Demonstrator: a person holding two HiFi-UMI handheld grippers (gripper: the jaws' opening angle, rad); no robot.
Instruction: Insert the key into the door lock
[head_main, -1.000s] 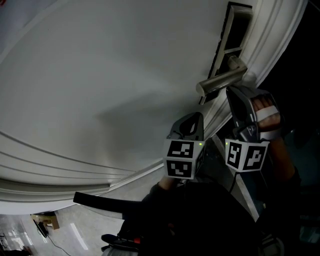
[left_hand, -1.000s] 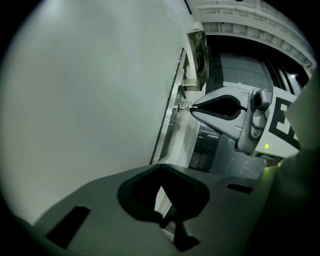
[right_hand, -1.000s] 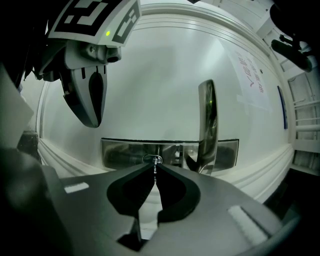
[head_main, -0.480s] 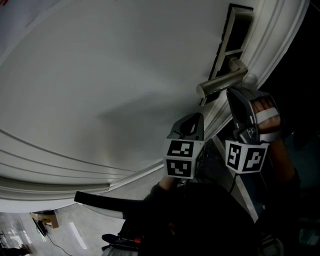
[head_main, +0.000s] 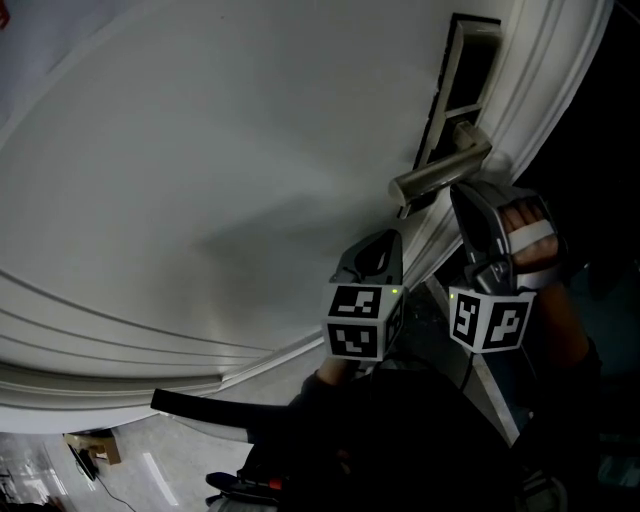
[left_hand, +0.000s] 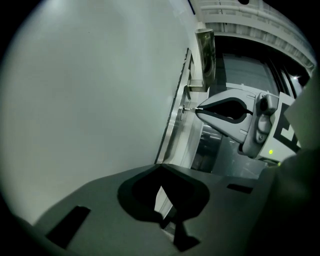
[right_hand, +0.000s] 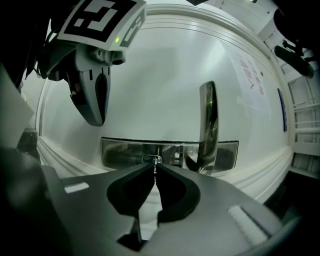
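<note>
Your right tongs (right_hand: 155, 165) are clamped on the key (right_hand: 155, 171), its tip at the door lock (right_hand: 152, 159) (beside the handle (right_hand: 208, 125)). Your left tongs (left_hand: 160, 166) are together, empty, near the door (left_hand: 100, 90).

My left tool (head_main: 396, 234) and right tool (head_main: 457, 190), grey shells, black-white marker cubes (head_main: 356, 322), green lights (head_main: 397, 292), dark sleeves (head_main: 400, 430) at 6 o'clock.

Slim silvery key (right_hand: 155, 169), tip at the oval keyhole (right_hand: 152, 159) of the steel lock plate (right_hand: 125, 152)
</note>
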